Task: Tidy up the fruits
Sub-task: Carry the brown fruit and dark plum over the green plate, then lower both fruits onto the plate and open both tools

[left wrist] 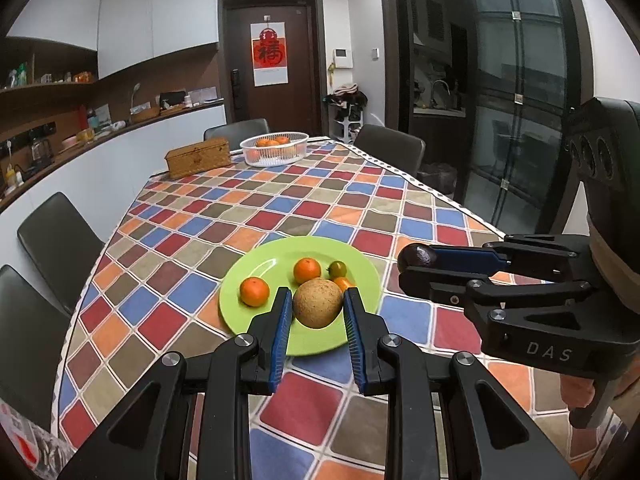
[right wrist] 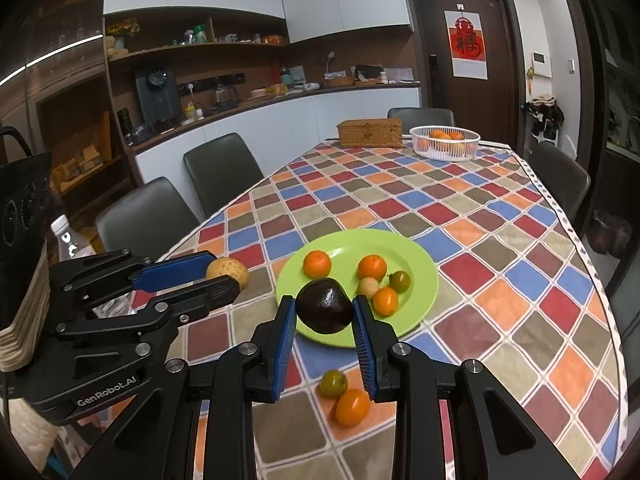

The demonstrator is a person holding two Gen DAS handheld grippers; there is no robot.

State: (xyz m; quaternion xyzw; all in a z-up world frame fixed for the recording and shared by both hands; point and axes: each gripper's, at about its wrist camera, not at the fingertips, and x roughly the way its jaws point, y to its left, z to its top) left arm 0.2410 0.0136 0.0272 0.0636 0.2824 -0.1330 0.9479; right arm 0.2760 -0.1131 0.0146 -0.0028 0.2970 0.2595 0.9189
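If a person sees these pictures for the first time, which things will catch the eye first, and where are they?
First the two held fruits: the left hand-held gripper clamps a rough tan round fruit, and the right hand-held gripper clamps a dark avocado, both above the near table. Behind them is the bright green plate with small oranges on the colourful checked tablecloth. A white basket stands at the far end.

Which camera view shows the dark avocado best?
The right wrist view: the avocado sits large and central, clamped between the right tongs. The left wrist view shows only its dark end at the tips of those tongs, seen from the side.
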